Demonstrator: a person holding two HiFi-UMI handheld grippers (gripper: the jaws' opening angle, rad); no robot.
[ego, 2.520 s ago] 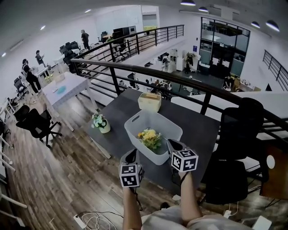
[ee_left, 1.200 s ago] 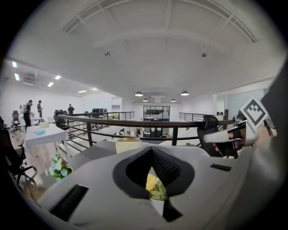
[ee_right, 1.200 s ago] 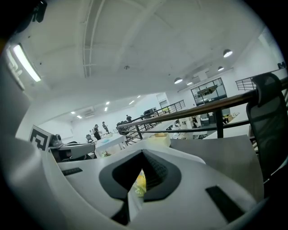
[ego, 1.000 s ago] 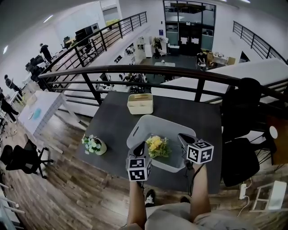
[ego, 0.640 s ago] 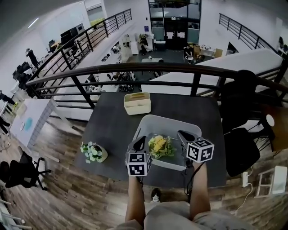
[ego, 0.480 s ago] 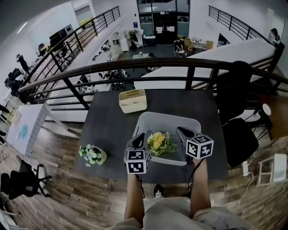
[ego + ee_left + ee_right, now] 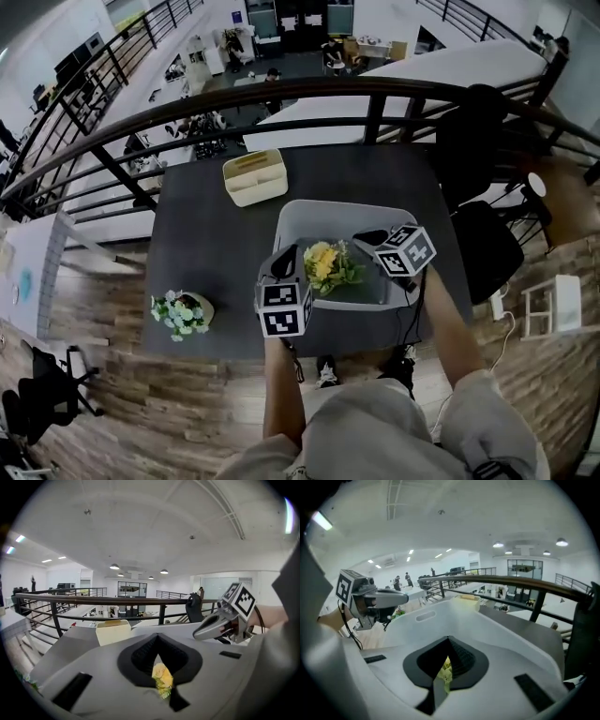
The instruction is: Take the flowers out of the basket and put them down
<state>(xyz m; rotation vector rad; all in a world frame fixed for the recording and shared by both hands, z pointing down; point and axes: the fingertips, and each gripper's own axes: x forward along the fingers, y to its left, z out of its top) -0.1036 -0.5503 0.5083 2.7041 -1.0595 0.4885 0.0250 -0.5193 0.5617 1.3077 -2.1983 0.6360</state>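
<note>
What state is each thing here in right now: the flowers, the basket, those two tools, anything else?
Basket: upright on table.
Flowers: inside basket, not yet lifted.
Left tool: shut, empty, at basket's near left corner.
Right tool: shut, empty, over basket beside flowers.
Pot: upright on table, apart from basket.

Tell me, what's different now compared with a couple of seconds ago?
The right tongs swung in over the white basket toward the yellow flowers; the left tongs edged up to its near rim. Nothing was grabbed: the flowers stay in the basket, and the second bouquet and beige box haven't moved.
</note>
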